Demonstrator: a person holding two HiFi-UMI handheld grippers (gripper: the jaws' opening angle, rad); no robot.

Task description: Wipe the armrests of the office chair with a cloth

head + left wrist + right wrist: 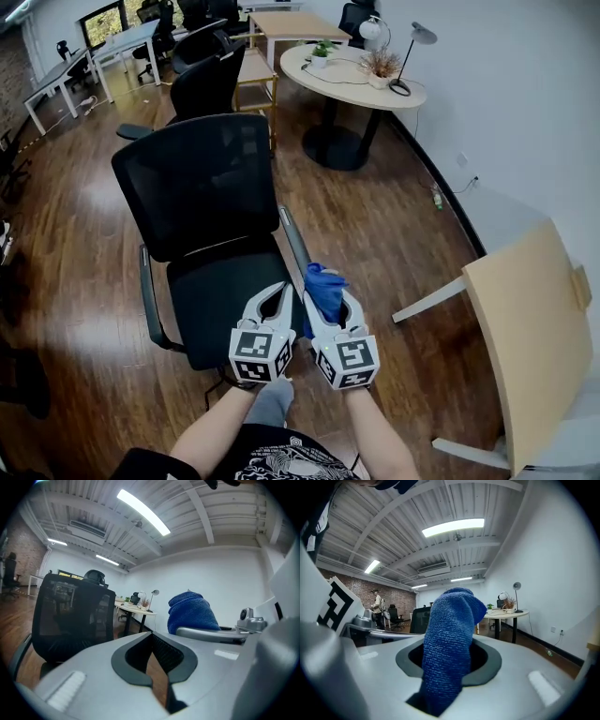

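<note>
A black mesh office chair stands ahead of me; its right armrest and left armrest are grey-black bars. My right gripper is shut on a blue cloth, just right of the right armrest's near end and above it. The cloth stands up out of the shut jaws of that gripper. My left gripper is shut with nothing in it, over the seat's front right corner, close beside the right one. The left gripper view shows the chair and the cloth beyond its own jaws.
A round white table with lamps and plants stands behind the chair, near the white wall. A light wooden table is close on my right. More black chairs and desks fill the back left. A person stands far off.
</note>
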